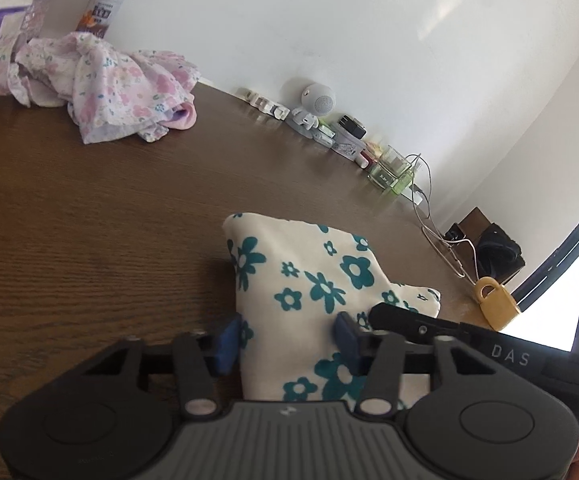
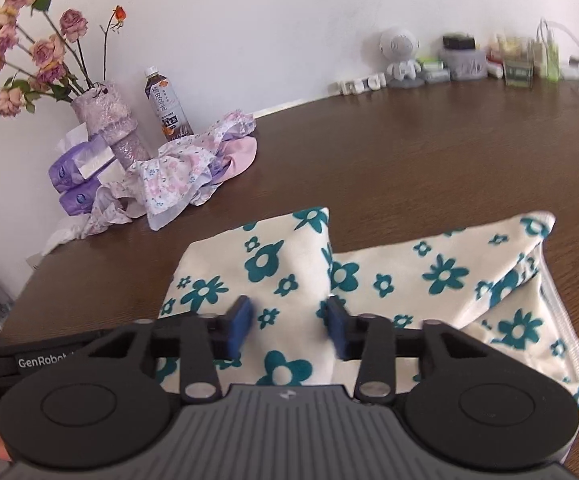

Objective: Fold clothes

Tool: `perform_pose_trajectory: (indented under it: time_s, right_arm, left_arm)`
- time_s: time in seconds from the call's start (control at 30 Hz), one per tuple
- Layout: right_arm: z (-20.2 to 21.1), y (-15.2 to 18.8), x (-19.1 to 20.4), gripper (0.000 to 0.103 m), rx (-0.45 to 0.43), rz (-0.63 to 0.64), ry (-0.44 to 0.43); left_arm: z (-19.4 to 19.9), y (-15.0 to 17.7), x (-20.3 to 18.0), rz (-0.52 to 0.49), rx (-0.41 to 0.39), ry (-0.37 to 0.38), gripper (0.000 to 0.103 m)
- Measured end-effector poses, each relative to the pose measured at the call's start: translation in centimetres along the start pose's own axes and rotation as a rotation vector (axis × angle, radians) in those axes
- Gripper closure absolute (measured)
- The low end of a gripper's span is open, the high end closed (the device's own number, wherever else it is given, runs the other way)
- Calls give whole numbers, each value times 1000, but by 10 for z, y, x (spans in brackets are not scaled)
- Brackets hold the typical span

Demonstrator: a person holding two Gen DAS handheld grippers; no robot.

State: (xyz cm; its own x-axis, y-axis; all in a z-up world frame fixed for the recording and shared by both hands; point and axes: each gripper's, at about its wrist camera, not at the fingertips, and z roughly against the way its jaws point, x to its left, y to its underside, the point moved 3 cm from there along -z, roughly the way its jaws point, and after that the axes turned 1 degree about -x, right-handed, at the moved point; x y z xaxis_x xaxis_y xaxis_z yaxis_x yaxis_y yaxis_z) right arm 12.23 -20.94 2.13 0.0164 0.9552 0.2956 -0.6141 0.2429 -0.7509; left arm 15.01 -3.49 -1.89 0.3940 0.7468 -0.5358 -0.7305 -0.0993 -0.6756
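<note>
While only right wrist shows roses, both frame floral cloth.

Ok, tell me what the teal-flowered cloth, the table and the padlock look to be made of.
Teal-flowered cloth: soft matte fabric, probably cotton; it creases and shows a stitched hem.
Table: dark brown wood or wood-look laminate, slight sheen, visible grain lines.
Padlock: gold-coloured, smooth; metal or plastic, cannot tell.

two garments, one bottle, one vase
</note>
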Motion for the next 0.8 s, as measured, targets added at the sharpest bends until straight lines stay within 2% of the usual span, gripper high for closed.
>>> perform_pose_trajectory:
  time_s: [0.07, 0.1, 0.13, 0.17, 0.2, 0.23, 0.27, 0.3, 0.33, 0.4, 0.47, 0.6, 0.7, 0.8]
  right_arm:
    - [3, -1, -2, 71, -1, -13, -11]
    - [5, -2, -5, 61, -3, -38, -24]
    - [7, -4, -10, 50, -6, -71, -36]
    - [8, -5, -14, 48, -11, -98, -44]
    - [10, -6, -17, 49, -17, -112, -47]
    - [10, -6, -20, 59, -18, -116, -40]
    - [8, -5, -20, 68, -8, -115, -30]
    - [6, -4, -20, 80, 5, -117, -30]
    - [4, -2, -19, 83, 15, -122, -35]
    - [3, 1, -13, 85, 12, -92, -24]
    - [2, 3, -10, 84, 1, -83, -24]
    - [13, 4, -20, 60, 4, -130, -75]
    - [24, 12, -22, 61, 7, -117, -80]
    - [19, 20, -19, 82, 33, -110, -81]
  left_arm:
    - [3, 0, 2, 12, -12, 16, 72]
    - [5, 0, 5, 40, -17, 21, 70]
    - [6, 0, 7, 66, -21, 25, 67]
    - [6, 0, 9, 78, -22, 21, 56]
    - [7, -1, 10, 91, -23, 17, 53]
    - [7, -1, 10, 101, -23, 14, 54]
    - [5, 0, 9, 97, -16, 15, 59]
    - [3, 2, 7, 94, -8, 17, 70]
    - [2, 3, 4, 87, -2, 16, 71]
    - [2, 4, -2, 48, -12, -3, 74]
    - [5, 3, -2, 63, -11, -9, 74]
    - [13, 3, -3, 78, -15, -16, 69]
    - [19, 6, -7, 74, -21, -12, 62]
    - [16, 10, -8, 88, -13, -4, 64]
